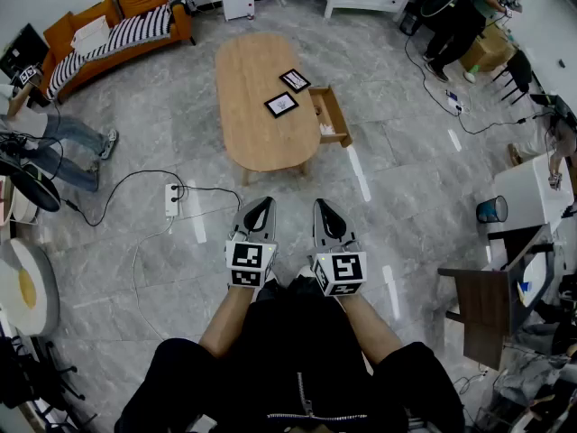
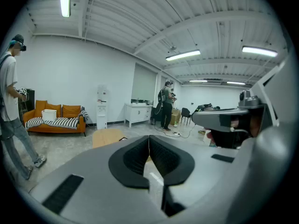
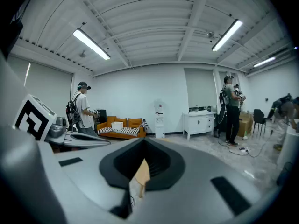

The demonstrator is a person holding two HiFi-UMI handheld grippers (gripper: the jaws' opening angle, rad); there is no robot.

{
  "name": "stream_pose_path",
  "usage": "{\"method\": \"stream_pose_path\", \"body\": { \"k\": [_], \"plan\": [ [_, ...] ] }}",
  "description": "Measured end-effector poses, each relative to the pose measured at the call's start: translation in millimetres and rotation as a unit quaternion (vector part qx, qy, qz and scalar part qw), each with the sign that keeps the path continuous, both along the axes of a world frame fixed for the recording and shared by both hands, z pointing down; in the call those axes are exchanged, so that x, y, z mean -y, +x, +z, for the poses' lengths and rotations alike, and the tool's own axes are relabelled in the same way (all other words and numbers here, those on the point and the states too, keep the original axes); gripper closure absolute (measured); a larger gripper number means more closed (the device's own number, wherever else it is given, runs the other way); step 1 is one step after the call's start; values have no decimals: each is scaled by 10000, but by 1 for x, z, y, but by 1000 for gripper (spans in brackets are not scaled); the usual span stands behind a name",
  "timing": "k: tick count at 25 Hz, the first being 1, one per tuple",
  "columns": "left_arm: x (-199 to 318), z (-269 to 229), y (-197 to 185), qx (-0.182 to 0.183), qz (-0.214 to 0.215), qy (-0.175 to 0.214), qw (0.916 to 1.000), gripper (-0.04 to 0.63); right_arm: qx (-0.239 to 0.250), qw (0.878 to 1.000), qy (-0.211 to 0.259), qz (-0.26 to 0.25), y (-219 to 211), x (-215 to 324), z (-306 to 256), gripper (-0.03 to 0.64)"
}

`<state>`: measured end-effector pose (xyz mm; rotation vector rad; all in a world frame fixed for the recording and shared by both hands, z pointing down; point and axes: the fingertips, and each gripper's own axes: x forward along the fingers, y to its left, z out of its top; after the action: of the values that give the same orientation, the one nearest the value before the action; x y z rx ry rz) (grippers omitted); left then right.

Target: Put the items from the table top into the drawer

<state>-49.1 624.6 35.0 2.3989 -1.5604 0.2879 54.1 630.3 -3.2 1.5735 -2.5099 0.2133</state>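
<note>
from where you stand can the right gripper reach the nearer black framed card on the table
Probably not yet: the right gripper hangs short of the oval wooden table, bare floor between, fingers shut. Nothing blocks the nearer black-framed card.

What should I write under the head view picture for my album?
Left gripper and right gripper, both shut, face a wooden table with two black-framed cards and an open drawer.

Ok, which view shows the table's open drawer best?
The head view: from above, the drawer stands pulled out at the wooden table's right side. The left gripper view catches only part of the tabletop, the right gripper view only a sliver of it; neither shows the drawer.
</note>
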Motion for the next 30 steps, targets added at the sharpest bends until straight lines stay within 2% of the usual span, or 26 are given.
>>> {"method": "stream_pose_path", "body": {
  "k": [7, 19, 24, 30],
  "plan": [
    [4, 3, -9, 7, 168, 1, 9999, 581, 350, 9993, -120, -92, -15, 2, 4, 609],
    [24, 24, 3, -41, 552, -268, 9981, 581, 325, 9974, -635, 61, -9, 11, 32, 609],
    [56, 34, 15, -40, 627, -368, 9973, 580, 388, 9959, -808, 132, 0, 46, 47, 609],
    [118, 40, 20, 82, 511, -474, 9975, 581, 551, 9944, -904, -64, 2, 114, 52, 609]
  ]
}}
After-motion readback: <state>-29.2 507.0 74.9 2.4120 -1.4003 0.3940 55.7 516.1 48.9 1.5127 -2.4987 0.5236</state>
